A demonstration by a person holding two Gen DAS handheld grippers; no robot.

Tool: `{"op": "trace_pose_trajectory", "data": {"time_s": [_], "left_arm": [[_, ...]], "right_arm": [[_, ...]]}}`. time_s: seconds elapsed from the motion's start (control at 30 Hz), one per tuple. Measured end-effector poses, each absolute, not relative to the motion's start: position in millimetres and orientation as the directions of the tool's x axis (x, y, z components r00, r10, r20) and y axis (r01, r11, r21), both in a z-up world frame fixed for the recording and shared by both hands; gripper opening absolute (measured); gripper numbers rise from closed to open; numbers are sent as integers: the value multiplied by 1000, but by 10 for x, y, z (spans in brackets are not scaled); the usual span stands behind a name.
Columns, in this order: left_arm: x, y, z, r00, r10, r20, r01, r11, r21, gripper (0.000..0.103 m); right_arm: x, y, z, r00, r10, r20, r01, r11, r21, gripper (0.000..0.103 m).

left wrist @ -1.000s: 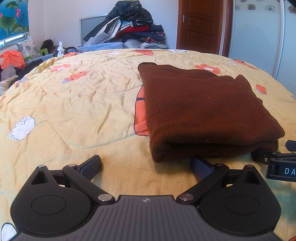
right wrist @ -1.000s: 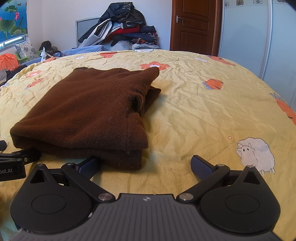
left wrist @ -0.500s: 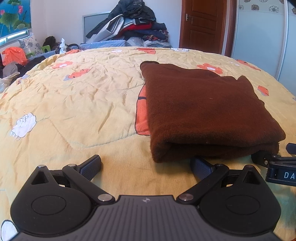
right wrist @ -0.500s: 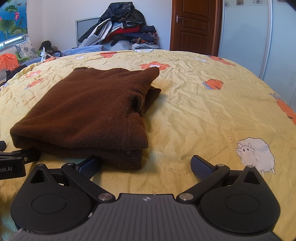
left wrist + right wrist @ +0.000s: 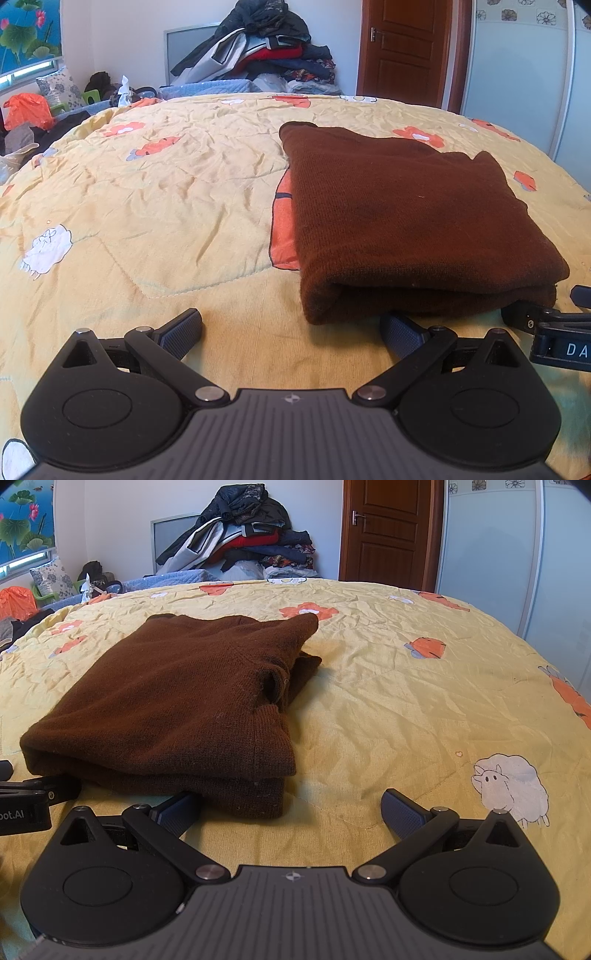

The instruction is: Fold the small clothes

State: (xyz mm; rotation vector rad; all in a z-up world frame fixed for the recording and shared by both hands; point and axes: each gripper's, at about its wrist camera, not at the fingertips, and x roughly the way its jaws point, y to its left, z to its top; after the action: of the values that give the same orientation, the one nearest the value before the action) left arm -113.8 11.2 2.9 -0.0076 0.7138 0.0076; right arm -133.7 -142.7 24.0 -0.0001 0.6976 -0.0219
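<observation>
A folded brown knit sweater (image 5: 413,218) lies flat on the yellow bedspread (image 5: 155,206); it also shows in the right wrist view (image 5: 177,709). My left gripper (image 5: 291,328) is open and empty, just in front of the sweater's near left corner, its right finger close to the fold. My right gripper (image 5: 291,808) is open and empty at the sweater's near right corner, its left finger by the edge. Each gripper's body shows at the edge of the other's view.
The bedspread has orange flowers and white sheep (image 5: 509,786). A pile of clothes (image 5: 258,48) sits beyond the bed's far edge. A brown door (image 5: 406,48) and a sliding wardrobe (image 5: 524,74) stand behind. Clutter with an orange bag (image 5: 27,110) lies far left.
The left wrist view has shifted slightly, tilting and drawing back a little. The sweater has not moved. Both grippers stay open.
</observation>
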Motion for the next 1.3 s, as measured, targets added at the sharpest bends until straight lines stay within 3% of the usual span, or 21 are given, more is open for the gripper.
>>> {"op": "trace_pose_trajectory", "data": {"time_s": [1.3], "left_arm": [[-1159,142,34,762,-9,-648,-10,1000,-26,103]], "right_arm": [[-1341,-1425,240,766,-21,-642,21,1000,-7,103]]}}
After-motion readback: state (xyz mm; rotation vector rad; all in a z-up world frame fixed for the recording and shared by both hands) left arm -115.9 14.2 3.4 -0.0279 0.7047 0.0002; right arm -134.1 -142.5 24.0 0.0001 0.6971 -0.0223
